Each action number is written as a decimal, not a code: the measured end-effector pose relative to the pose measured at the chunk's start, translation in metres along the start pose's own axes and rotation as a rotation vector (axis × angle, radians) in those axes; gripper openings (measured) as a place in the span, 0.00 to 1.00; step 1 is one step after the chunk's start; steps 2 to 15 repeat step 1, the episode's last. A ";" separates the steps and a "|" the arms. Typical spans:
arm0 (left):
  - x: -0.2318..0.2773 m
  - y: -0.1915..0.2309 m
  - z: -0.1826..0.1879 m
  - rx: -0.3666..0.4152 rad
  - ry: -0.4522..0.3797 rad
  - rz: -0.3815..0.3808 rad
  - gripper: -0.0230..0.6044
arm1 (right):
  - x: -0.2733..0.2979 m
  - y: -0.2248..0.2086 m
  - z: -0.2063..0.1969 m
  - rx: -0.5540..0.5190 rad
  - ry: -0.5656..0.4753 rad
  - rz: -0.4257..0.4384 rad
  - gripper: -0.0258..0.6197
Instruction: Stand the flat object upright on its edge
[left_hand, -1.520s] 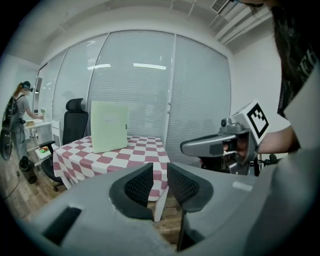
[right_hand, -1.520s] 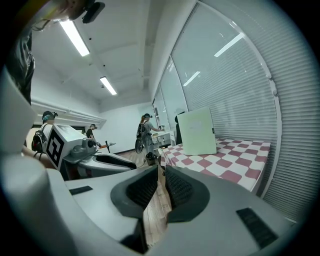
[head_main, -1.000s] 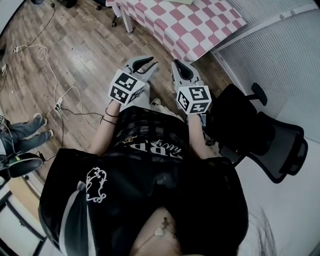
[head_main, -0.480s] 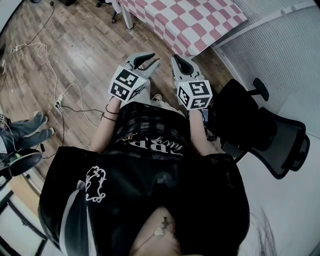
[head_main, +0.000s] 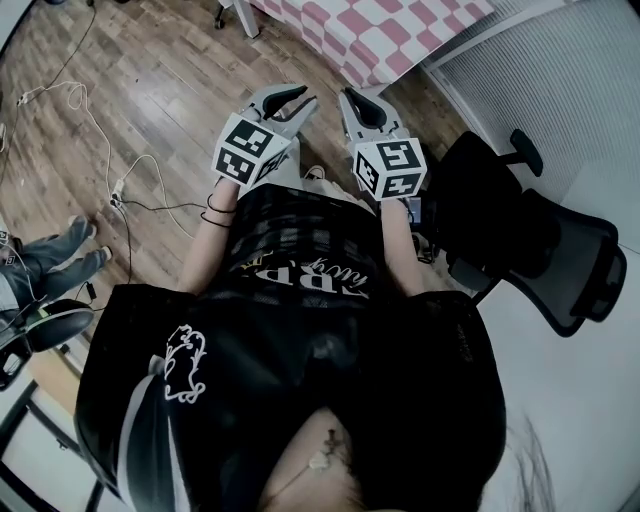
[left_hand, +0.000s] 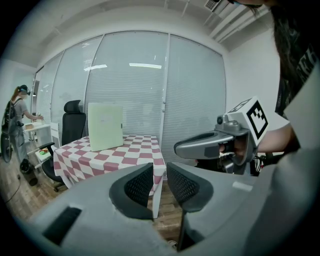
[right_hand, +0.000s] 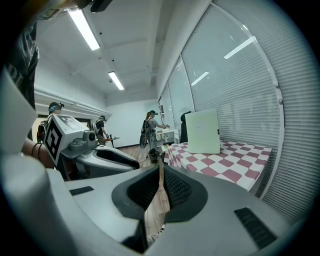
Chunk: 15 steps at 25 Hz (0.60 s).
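While the person is standing back from the checked table (left_hand: 134, 156), both grippers are being held empty in front of the body.
The left gripper (head_main: 306, 97) is showing a narrow slit between its pads, with nothing in it; the right gripper (head_main: 347, 97) is pressing its pads together on nothing, only a hairline of floor showing between them; the two are pointing side by side toward the table, close but not touching; the flat object (left_hand: 105, 126), a pale green board, is standing upright on its lower edge on the tabletop, well apart from both grippers; a black office chair (head_main: 520, 240) is sitting just to the person's right on the wooden floor (head_main: 150, 90).
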<state>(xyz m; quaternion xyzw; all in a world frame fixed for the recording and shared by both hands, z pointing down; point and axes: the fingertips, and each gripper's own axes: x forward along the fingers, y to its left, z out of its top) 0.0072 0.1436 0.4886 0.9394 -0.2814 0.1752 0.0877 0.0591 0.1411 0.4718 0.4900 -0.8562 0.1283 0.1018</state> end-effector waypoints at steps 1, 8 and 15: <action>0.000 0.000 0.000 0.001 0.001 -0.001 0.19 | 0.000 0.000 0.000 0.000 0.000 0.000 0.09; 0.000 0.000 0.000 0.001 0.001 -0.001 0.19 | 0.000 0.000 0.000 0.000 0.000 0.000 0.09; 0.000 0.000 0.000 0.001 0.001 -0.001 0.19 | 0.000 0.000 0.000 0.000 0.000 0.000 0.09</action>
